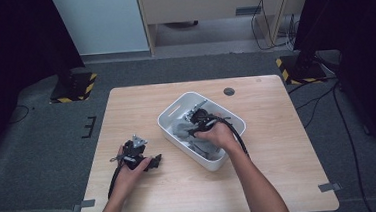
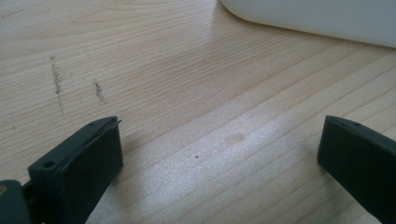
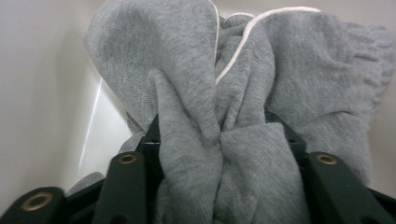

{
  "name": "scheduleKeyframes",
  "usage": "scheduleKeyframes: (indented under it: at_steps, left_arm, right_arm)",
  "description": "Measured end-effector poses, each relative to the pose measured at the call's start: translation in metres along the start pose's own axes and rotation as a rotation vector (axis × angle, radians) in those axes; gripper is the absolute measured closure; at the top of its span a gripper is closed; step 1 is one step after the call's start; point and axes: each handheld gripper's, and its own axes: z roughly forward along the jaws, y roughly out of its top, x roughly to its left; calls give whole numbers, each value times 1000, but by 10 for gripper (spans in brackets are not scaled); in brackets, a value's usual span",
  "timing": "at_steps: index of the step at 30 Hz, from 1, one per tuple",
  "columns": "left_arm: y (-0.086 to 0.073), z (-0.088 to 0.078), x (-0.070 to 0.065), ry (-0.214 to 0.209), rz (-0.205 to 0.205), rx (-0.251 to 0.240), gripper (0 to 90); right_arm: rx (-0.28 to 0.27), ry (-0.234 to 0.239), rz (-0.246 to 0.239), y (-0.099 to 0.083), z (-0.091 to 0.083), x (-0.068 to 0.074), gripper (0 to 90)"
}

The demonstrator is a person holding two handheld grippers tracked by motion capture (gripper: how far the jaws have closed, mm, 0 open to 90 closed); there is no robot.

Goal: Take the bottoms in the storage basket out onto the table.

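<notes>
My right hand-held gripper (image 3: 219, 154) is clamped on a bunched fold of the grey cloth (image 3: 261, 84) inside the white bin (image 1: 169, 118) on the bench (image 1: 274, 145). It looks light, soft and floppy, so I'd grip that thick gathered middle.

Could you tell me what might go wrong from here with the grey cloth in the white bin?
1. The right gripper pinches a bunched fold of the grey cloth; the bunch may slip free when lifted.
2. Loose folds hang outside the jaws, so the cloth could catch on the white bin and drag or tip it.
3. The left gripper rests open on the table, not steadying the bin.
</notes>
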Motion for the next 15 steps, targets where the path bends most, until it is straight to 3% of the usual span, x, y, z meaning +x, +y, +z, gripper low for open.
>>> scheduleKeyframes:
  at_steps: [4,9,10,12,15]
  left_arm:
    - [0,0,0,0,0,0,0]
    - [0,0,0,-3,4,0,0]
    - [0,0,0,-4,4,0,0]
    - [0,0,0,-4,4,0,0]
    - [0,0,0,-4,4,0,0]
  right_arm:
    - [-15,-37,-32,2,-4,-4,586]
    - [-27,-44,-17,1,-6,-6,567]
    - [-34,-32,-8,1,-6,-5,501]
    - [-38,-24,2,1,-7,-5,456]
    - [-63,11,73,3,-11,-7,238]
